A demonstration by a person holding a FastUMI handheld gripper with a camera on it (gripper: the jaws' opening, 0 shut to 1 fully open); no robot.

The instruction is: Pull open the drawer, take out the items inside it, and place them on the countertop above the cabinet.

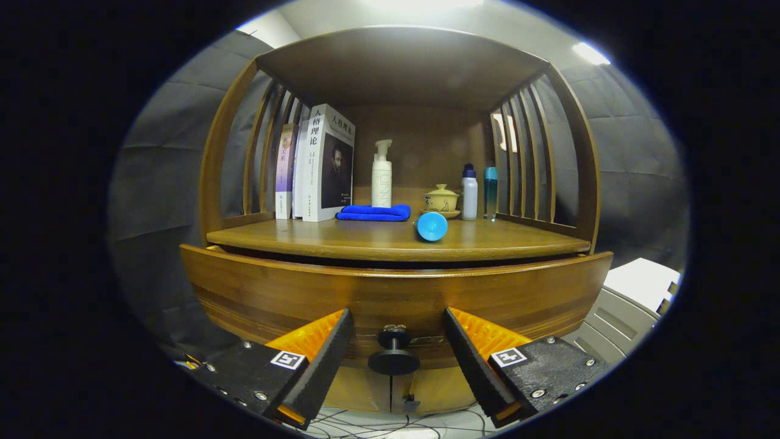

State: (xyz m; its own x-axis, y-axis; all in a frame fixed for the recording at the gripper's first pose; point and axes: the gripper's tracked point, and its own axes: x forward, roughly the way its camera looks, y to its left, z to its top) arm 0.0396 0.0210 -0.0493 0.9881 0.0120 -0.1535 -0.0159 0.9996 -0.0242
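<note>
A wooden cabinet stands straight ahead, and its drawer front point(274, 292) bulges toward me just under the countertop point(365, 241). A dark gap shows between the drawer's top edge and the countertop. The drawer's black round knob point(393, 358) sits between my two fingers, a little ahead of the pads. My gripper point(396, 329) is open, its orange-and-black fingers point(329, 341) spread to either side of the knob without touching it. The drawer's inside is hidden.
On the countertop lie a folded blue cloth point(373, 213) and a blue cup on its side point(431, 226). Behind them stand books point(320, 164), a white pump bottle point(381, 177), a lidded yellow cup point(442, 200) and two bottles point(469, 192). A white-grey unit point(634, 299) sits right of the cabinet.
</note>
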